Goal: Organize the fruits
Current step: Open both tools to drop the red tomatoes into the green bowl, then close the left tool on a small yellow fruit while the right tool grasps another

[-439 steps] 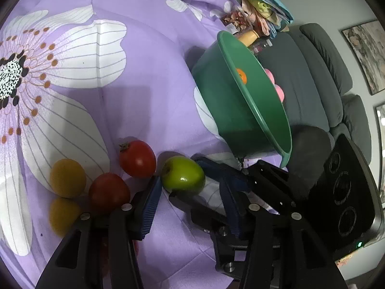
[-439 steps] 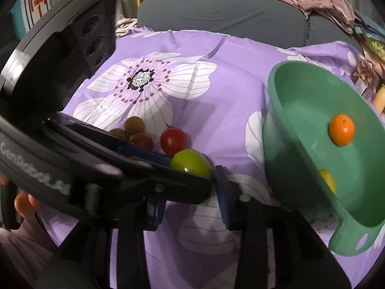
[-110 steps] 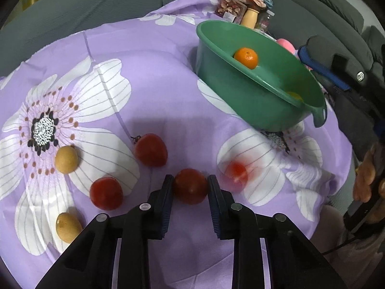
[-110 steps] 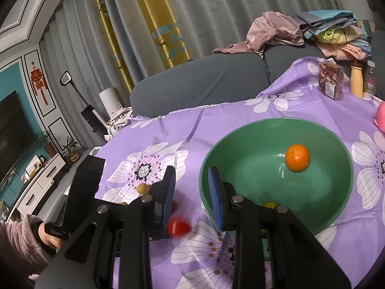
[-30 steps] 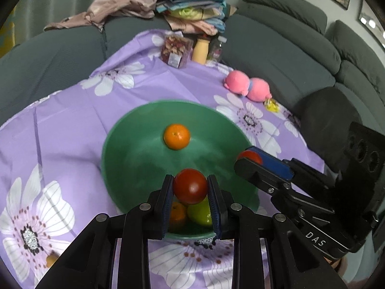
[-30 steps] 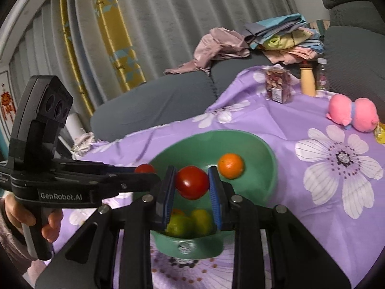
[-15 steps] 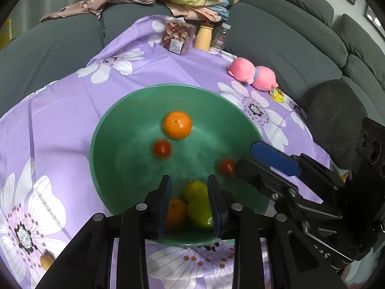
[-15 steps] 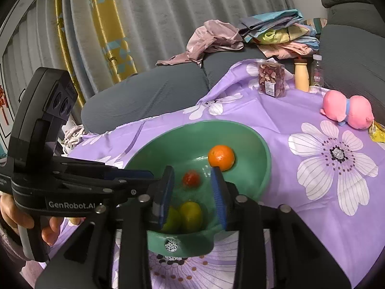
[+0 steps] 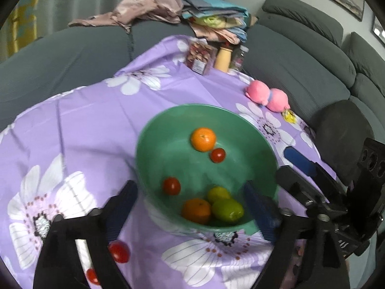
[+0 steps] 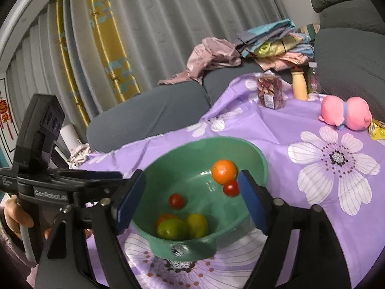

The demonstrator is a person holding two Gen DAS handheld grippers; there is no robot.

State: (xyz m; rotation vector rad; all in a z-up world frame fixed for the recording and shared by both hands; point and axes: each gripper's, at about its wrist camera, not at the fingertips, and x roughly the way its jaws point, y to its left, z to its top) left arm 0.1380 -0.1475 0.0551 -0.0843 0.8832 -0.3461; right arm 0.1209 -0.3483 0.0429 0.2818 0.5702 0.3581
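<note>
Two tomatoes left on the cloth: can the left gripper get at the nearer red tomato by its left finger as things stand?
Probably yes. The left gripper, jaws just opened and empty, hangs over the green plastic bowl; the red tomato lies bare on the purple floral cloth, partly behind its left finger. It must pull back first.

Soft, dim indoor light, and we get heavy fisheye warp in both views.

We see black vignette in the corners and bent sofa and curtain lines near the edges. The glossy green plastic bowl (image 10: 252,154) carries a small pale glare spot inside, and its rim looks smeared. We also notice blur on the blue-padded finger (image 9: 121,207) of the left tool, with faint shadows under the fruit.
</note>
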